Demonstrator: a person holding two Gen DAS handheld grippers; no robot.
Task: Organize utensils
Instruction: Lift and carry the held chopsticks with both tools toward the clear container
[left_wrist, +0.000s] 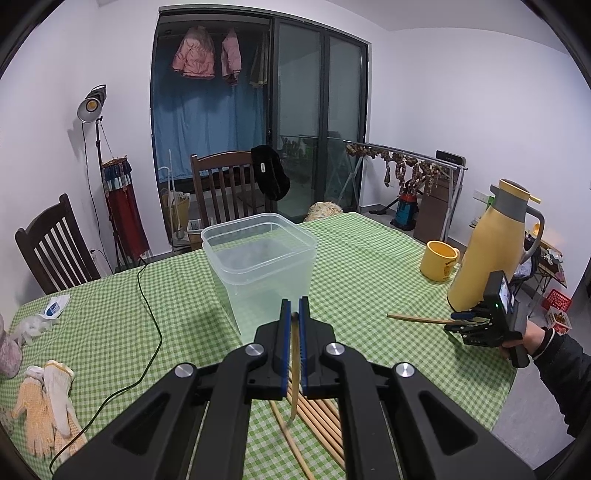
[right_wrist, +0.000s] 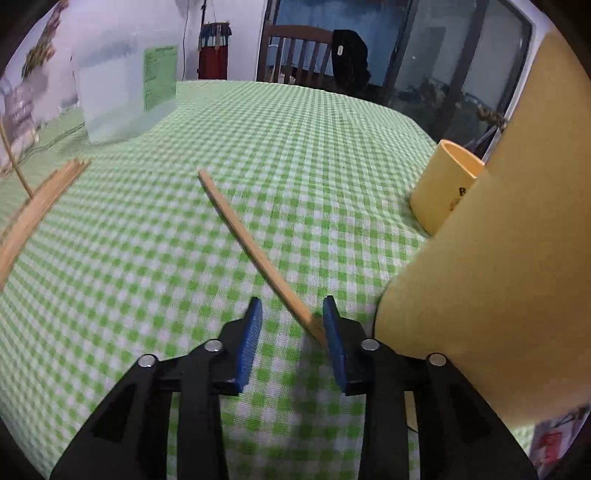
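Chopstick sorting, both hands busy.
Left hand-held gripper pinches one slim wooden chopstick, clear plastic tub just ahead; right hand-held gripper spread, another wooden chopstick between its jaws, likely lined up for grasping.

Noted on the green-checked bench: a yellow mug just beside a tall yellow thermos jug at the right, knitted work gloves at the near left edge, and a dark cable trailing across the cloth. Observed behind the bench: two dark wooden chairs, a black garment draped over the farther one, and a studio lamp on a stand. Recorded further back: pink jackets hanging behind glass doors, and a drying rack strung with sausages.
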